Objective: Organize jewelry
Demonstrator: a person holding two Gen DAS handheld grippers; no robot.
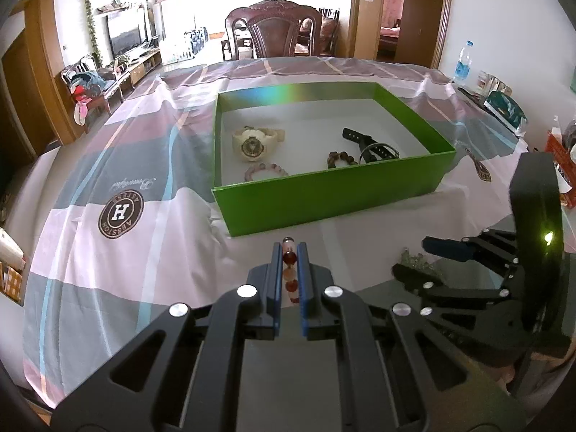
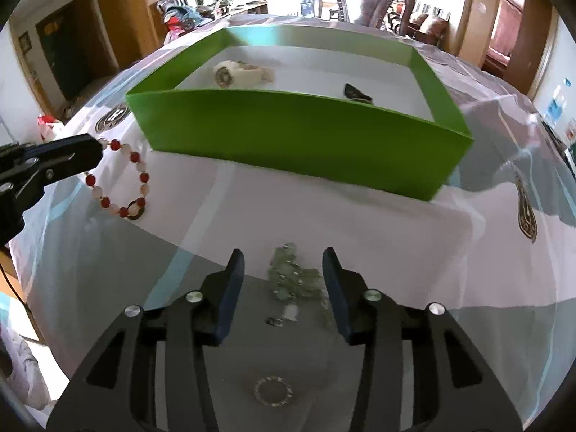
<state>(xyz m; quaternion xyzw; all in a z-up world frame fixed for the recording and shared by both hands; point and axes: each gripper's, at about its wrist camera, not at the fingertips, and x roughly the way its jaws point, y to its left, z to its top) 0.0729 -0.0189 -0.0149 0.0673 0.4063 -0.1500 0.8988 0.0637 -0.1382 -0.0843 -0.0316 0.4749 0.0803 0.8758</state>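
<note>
My left gripper [image 1: 289, 252] is shut on a red and white bead bracelet [image 1: 291, 273], which hangs from its tips [image 2: 97, 145] as a loop [image 2: 118, 180] in front of the green box [image 1: 324, 194]. The box holds a cream watch [image 1: 253, 142], a pink bead bracelet [image 1: 265, 171], a brown bead bracelet [image 1: 341, 160] and a black watch [image 1: 370, 145]. My right gripper [image 2: 284, 255] stands open over a pale green bead bracelet [image 2: 293, 275] lying on the cloth between its fingers, untouched. The same gripper [image 1: 414, 255] shows at the right of the left wrist view.
A striped tablecloth [image 1: 126, 165] covers the table. A dark wooden chair [image 1: 277, 32] stands behind the far edge. A water bottle [image 1: 463, 61] and boxes [image 1: 504, 106] sit at the far right. A round printed logo [image 2: 273, 390] lies on the cloth below my right gripper.
</note>
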